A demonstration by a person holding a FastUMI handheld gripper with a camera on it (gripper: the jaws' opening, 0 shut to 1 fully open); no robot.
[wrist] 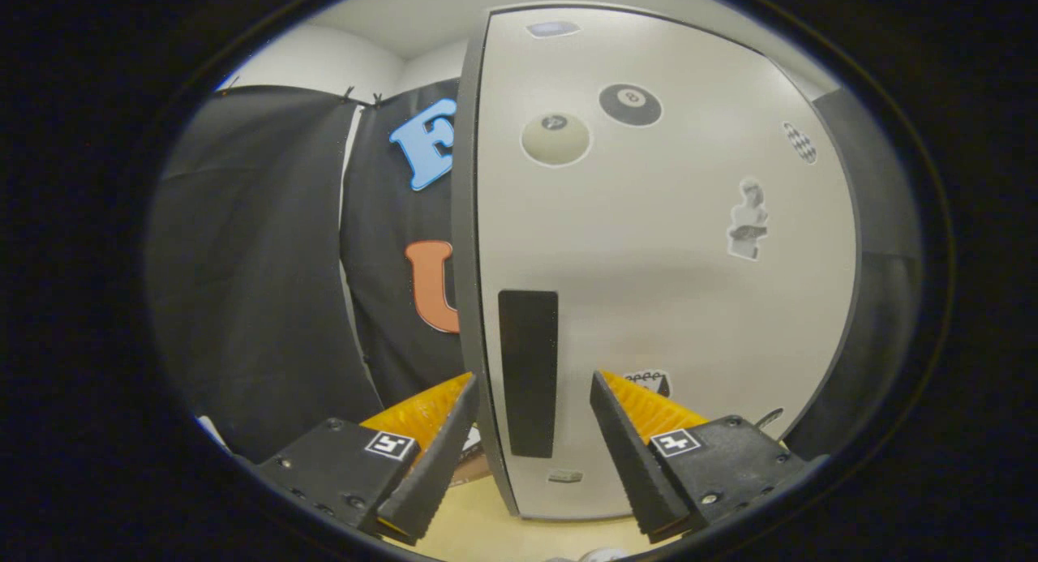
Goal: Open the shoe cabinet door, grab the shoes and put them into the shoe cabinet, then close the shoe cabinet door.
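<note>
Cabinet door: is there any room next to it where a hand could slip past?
Left of the pale sticker-covered cabinet door, toward the black cloth wall, is free. The open gripper straddles the door's edge and its black rectangular handle, crowding that spot.

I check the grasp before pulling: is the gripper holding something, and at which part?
Nothing is held yet. The gripper is open, its fingers straddling the free edge of the cabinet door by the dark handle strip, not pressing it.

Small stickers (746, 220) on cabinet door (665, 302) beyond fingers too small to identify. Cabinet interior hidden behind door. Pale object (604, 555) below fingers cut off, unidentifiable.
</note>
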